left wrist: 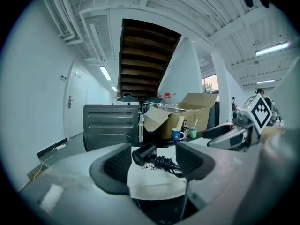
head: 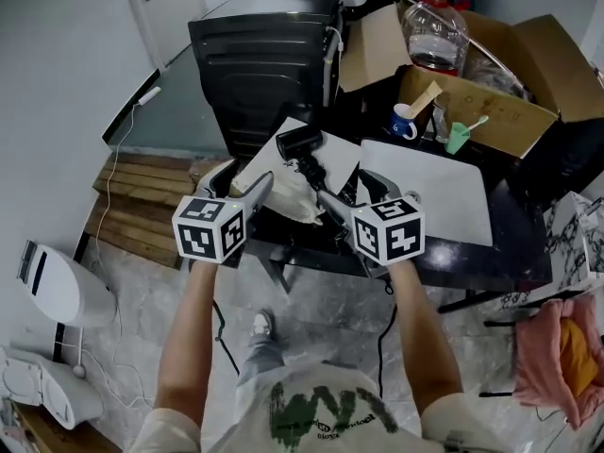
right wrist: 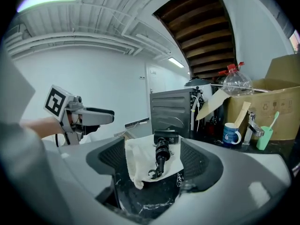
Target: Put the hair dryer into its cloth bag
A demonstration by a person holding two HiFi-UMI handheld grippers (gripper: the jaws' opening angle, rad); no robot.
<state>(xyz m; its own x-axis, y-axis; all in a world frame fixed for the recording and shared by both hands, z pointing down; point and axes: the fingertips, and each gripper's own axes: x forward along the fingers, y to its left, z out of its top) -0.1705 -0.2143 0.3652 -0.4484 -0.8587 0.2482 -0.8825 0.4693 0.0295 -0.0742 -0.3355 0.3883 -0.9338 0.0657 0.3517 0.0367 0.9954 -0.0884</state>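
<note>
A black hair dryer (head: 300, 142) lies on a white cloth bag (head: 279, 194) at the near edge of the dark table (head: 514, 253), its coiled cord (head: 312, 172) trailing toward me. My left gripper (head: 241, 183) hovers open just short of the bag's left side. My right gripper (head: 356, 193) hovers open at the bag's right side. In the left gripper view the hair dryer (left wrist: 144, 154) and bag (left wrist: 157, 178) show between and beyond the open jaws (left wrist: 154, 161). The right gripper view frames the dryer (right wrist: 163, 140) and bag (right wrist: 137, 161) between its open jaws (right wrist: 152, 162). Neither gripper holds anything.
A black ribbed case (head: 269, 55) stands behind the bag. To the right lie a white sheet (head: 429, 189), a blue mug (head: 404, 121), a green cup (head: 457, 138), a cardboard box (head: 495, 97) and a plastic bottle (head: 434, 34). Pink cloth (head: 557, 343) hangs at lower right.
</note>
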